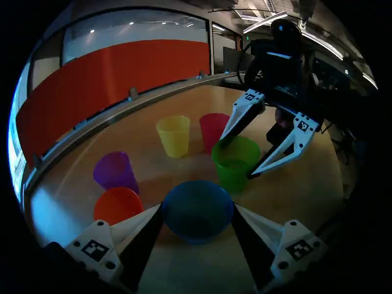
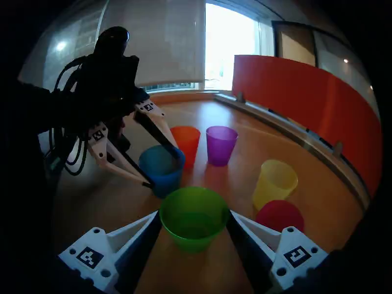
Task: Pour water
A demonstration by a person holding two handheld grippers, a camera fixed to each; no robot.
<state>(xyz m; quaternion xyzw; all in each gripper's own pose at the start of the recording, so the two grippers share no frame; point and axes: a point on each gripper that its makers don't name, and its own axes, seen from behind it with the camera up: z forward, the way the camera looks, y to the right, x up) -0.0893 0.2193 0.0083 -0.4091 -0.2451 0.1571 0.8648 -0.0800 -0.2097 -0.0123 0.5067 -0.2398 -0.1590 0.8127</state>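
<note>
The left gripper [image 1: 197, 208] is clamped on the blue cup [image 1: 197, 218], with one finger pressed on each side. The right gripper [image 2: 193, 214] is clamped on the green cup [image 2: 194, 225] in the same way. Both cups are held upright, with the open mouths up and the long way of each cup going up and down. In the left gripper view the green cup is seen just to the right of the blue cup and a little farther off. They are close side by side, but it cannot be told if they touch. The pour is judged to turn on this: one cup has to be tipped until its rim is over the mouth of the other. It cannot be told which cup has water in it, or if the cups are lifted off the table [image 1: 299, 196]. The cups are made of thin, smooth plastic, round, and wider at the top than at the bottom. The table is made of pale, smooth wood. Four more cups are stood on it: a yellow cup [image 1: 173, 135] and a red cup [image 1: 213, 130] far off, a purple cup [image 1: 115, 171] and an orange cup [image 1: 117, 206] to the left.
</note>
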